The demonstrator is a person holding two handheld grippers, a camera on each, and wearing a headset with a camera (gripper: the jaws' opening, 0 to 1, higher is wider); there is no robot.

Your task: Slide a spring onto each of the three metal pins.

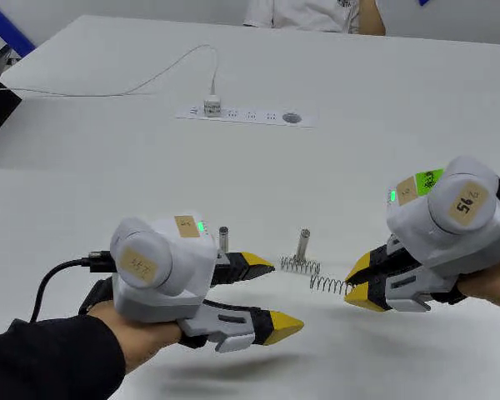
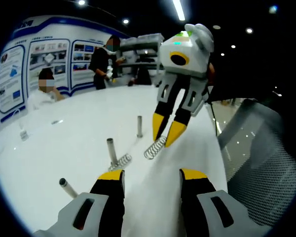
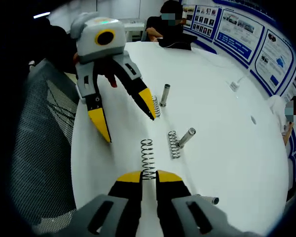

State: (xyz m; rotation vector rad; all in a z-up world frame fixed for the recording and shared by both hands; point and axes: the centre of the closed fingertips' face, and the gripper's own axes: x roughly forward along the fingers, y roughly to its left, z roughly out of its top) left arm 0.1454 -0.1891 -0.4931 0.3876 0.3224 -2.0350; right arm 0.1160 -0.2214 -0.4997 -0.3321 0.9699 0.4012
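Observation:
My right gripper [image 1: 356, 282] is shut on one end of a steel spring [image 1: 329, 285], which sticks out level toward the left. A second spring [image 1: 300, 267] lies on the white table at the foot of an upright metal pin [image 1: 302, 244]. Another pin [image 1: 223, 239] stands just behind my left gripper [image 1: 271, 293], which hangs open with nothing in it. In the right gripper view the held spring [image 3: 147, 158] points ahead from the right gripper [image 3: 148, 176], with pins [image 3: 165, 95], [image 3: 185, 138], [image 3: 207, 199] and a third spring [image 3: 156, 106] beyond.
A white power strip [image 1: 248, 114] with a plugged cable [image 1: 133, 83] lies mid-table. A person [image 1: 312, 12] sits at the far edge. A mesh chair [image 2: 266, 163] stands off the table's near side. The table [image 1: 108, 183] is bare around the pins.

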